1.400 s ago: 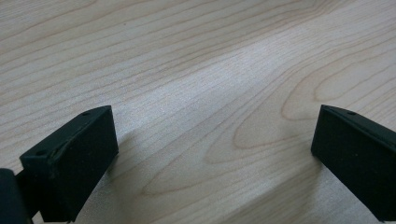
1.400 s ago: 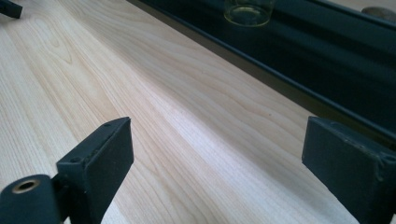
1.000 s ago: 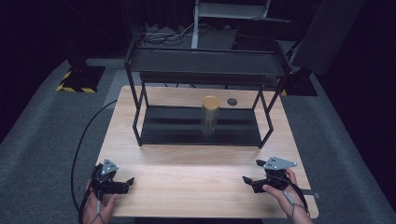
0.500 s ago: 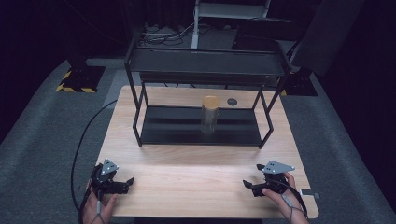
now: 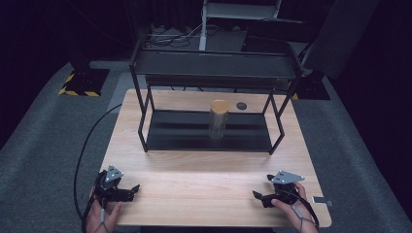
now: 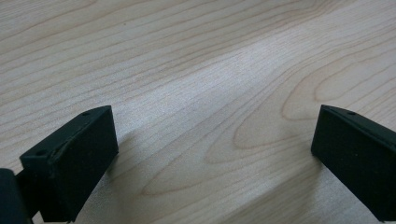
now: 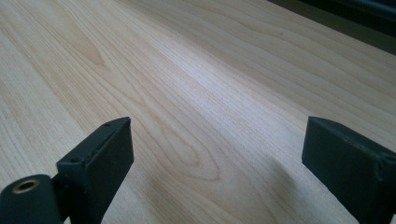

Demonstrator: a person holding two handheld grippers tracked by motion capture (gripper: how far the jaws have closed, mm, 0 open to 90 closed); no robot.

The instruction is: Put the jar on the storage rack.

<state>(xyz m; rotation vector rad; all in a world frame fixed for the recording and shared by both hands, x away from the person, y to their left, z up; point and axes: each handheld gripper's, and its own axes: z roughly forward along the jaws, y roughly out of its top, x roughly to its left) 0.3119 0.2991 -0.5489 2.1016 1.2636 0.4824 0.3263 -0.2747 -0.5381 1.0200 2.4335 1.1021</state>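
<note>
While you sit at the near edge of the wooden table (image 5: 214, 189), each of your hands holds a gripper low over the bare wood. Your left gripper (image 5: 133, 188) rests at the near left corner of the table, its black jaws pointing right towards the middle. In the left gripper view (image 6: 212, 154) the two jaws stand wide apart with nothing but pale wood grain between them. Your right gripper (image 5: 256, 195) rests at the near right corner, its jaws pointing left, so the two grippers face each other across the near strip of the table, well apart. In the right gripper view (image 7: 217, 161) those jaws are also spread wide, with bare wood between them and a dark edge at the far top right of that view. A black cable (image 5: 85, 150) trails from the left gripper off the left side of the table onto the grey floor.

Farther away, a black metal rack (image 5: 214, 65) with two shelves stands across the far half of the table. On its lower shelf, near the middle, stands an upright clear jar (image 5: 218, 120) with a tan lid. It is well apart from both grippers. Just to the right of the jar and farther back, a small dark round object (image 5: 241, 105) lies on the table surface.
</note>
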